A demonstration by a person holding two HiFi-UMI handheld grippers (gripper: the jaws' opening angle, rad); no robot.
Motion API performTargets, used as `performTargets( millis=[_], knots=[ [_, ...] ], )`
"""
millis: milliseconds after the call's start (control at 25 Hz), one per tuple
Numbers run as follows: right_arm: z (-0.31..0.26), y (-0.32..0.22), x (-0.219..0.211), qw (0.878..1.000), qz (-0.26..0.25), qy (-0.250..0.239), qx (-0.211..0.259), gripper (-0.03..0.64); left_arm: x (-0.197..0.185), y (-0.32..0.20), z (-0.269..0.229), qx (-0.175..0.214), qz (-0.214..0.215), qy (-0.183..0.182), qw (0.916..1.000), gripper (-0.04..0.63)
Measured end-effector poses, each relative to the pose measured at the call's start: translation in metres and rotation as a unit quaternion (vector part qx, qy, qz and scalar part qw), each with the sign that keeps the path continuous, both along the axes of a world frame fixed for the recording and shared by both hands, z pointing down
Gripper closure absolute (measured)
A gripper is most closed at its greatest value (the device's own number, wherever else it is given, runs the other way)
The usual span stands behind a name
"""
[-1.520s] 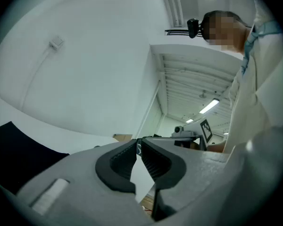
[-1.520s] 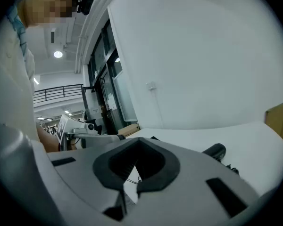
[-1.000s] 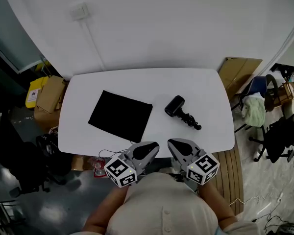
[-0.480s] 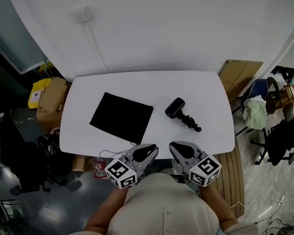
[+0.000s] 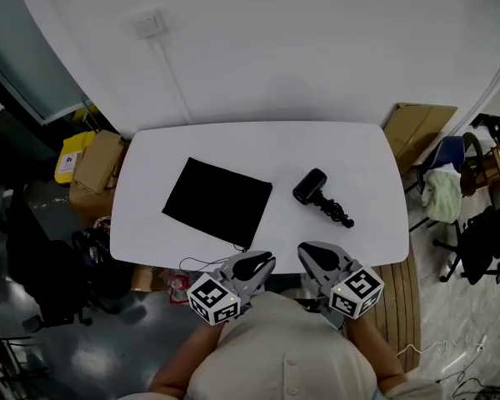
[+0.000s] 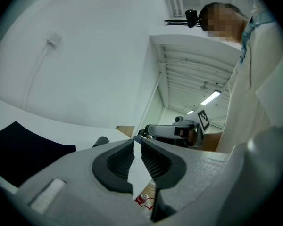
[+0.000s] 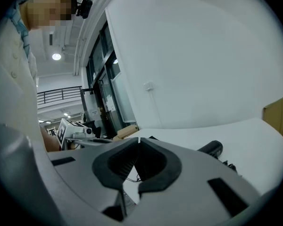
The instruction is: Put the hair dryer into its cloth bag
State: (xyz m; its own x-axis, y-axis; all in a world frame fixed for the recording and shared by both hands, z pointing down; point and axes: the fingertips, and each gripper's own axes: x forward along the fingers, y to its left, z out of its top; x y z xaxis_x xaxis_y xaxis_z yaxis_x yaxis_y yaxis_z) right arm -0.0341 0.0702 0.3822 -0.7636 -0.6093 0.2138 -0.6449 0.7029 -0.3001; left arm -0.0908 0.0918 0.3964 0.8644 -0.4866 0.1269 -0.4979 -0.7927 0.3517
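A black cloth bag (image 5: 218,202) lies flat on the left half of the white table (image 5: 258,144); its corner shows in the left gripper view (image 6: 23,149). The black hair dryer (image 5: 320,194) lies right of the bag with its coiled cord trailing toward the front edge; its barrel also shows in the right gripper view (image 7: 210,149). My left gripper (image 5: 261,261) and right gripper (image 5: 303,251) hover side by side at the table's near edge, close to my body. Both are shut with nothing between the fingertips, well short of bag and dryer.
Cardboard boxes (image 5: 96,161) and a yellow item sit on the floor left of the table. Another cardboard box (image 5: 417,127) and chairs (image 5: 458,173) with cloth stand at the right. A wall socket (image 5: 148,23) with cable conduit is on the white wall behind.
Neither gripper has visibly moved relative to the table edge. The head view has shifted slightly, so the table, bag and dryer sit a little further right in frame.
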Motion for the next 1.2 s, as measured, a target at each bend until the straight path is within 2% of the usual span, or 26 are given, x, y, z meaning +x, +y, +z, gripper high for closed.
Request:
performTargets(
  millis=[520,760,880,1200],
  knots=[
    [0.008,-0.053,-0.037,0.999,0.018,0.023,-0.021,0.597,-0.044,-0.058,0.011,-0.012,0.012,-0.013,0.9998,0.561],
    [0.014,-0.076,-0.024,0.997,0.06,0.029,-0.026,0.597,-0.052,-0.078,0.027,-0.022,0.034,-0.01,0.9991,0.561],
    [0.017,-0.076,-0.021,0.997,0.065,0.037,-0.033,0.597,-0.049,-0.082,0.029,-0.025,0.042,-0.011,0.9988,0.561],
    [0.023,-0.08,-0.029,0.997,0.041,0.05,-0.039,0.597,-0.051,-0.093,0.039,-0.024,0.01,-0.038,0.9989,0.561]
  ],
)
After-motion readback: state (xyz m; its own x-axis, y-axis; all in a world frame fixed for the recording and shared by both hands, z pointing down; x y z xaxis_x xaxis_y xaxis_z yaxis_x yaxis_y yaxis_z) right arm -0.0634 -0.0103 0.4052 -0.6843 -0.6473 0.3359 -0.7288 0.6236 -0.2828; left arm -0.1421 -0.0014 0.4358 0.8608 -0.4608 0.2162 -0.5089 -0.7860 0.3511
